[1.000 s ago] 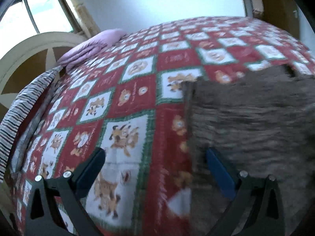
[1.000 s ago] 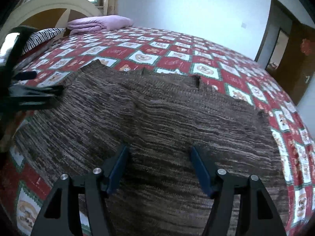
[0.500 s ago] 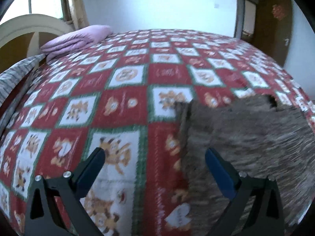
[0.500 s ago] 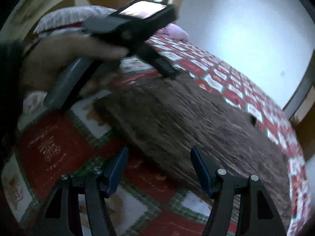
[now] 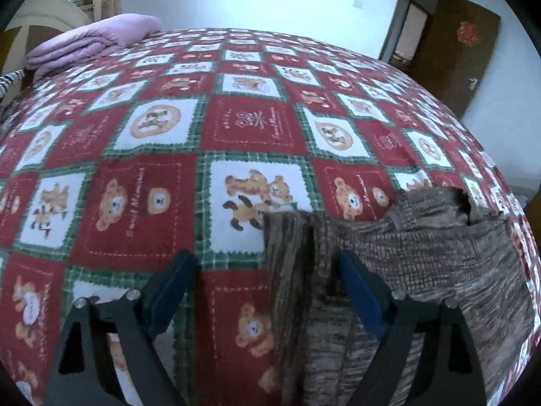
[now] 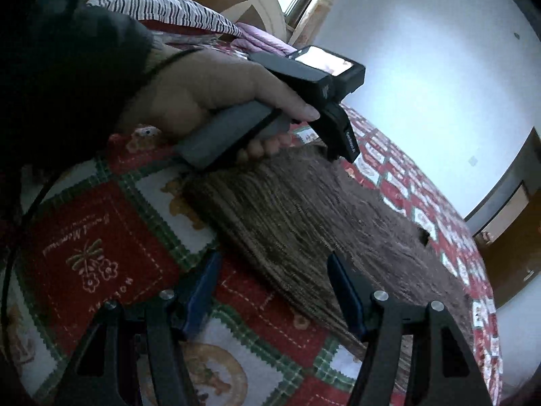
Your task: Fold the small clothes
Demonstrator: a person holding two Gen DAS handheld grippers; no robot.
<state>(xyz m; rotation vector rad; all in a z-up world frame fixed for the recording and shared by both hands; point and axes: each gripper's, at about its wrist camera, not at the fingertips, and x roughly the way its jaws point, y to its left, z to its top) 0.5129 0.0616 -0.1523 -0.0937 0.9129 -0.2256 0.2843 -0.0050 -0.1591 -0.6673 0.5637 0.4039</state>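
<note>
Left wrist view: the left gripper (image 5: 267,291) is closing, its jaws straddling the brown sweater's (image 5: 422,264) edge on the bed (image 5: 135,176). It should catch every layer before lifting. The right gripper (image 6: 270,291) is spread and empty, the sweater's near corner just ahead.

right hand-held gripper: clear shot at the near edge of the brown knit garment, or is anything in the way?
Probably yes. The right hand-held gripper stands open over the brown knit garment, its near edge between the fingers. The left hand sits at the far corner, clear of that edge.
</note>
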